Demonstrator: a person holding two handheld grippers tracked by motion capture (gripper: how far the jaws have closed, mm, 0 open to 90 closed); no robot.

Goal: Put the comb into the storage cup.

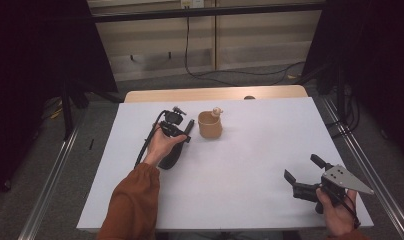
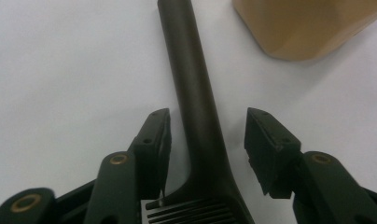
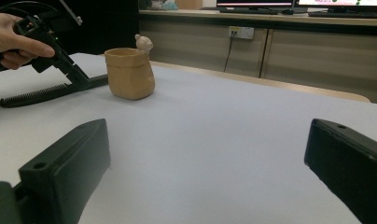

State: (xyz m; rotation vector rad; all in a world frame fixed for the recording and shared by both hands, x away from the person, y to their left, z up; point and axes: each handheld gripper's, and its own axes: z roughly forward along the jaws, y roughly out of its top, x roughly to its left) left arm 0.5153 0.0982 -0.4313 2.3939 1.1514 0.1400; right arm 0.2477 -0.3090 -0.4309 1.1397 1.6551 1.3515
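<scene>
My left tool (image 2: 207,140) straddles matte black spatula (image 2: 196,116) handle, slotted head below; pads not touching, jaws half open. Spatula flat on smooth white surface (image 1: 250,150), beside tan sack-shaped pot (image 1: 210,125) with bear figure. Right tool (image 1: 305,167) wide open, empty.

left claw (image 2: 207,154): jaws apart, astride the handle, no pad pressing | black spatula (image 2: 196,116): handle runs from bottom centre to top centre, slotted blade at bottom edge | tan pot (image 2: 308,25): upper right | white counter (image 2: 60,70): beneath
</scene>
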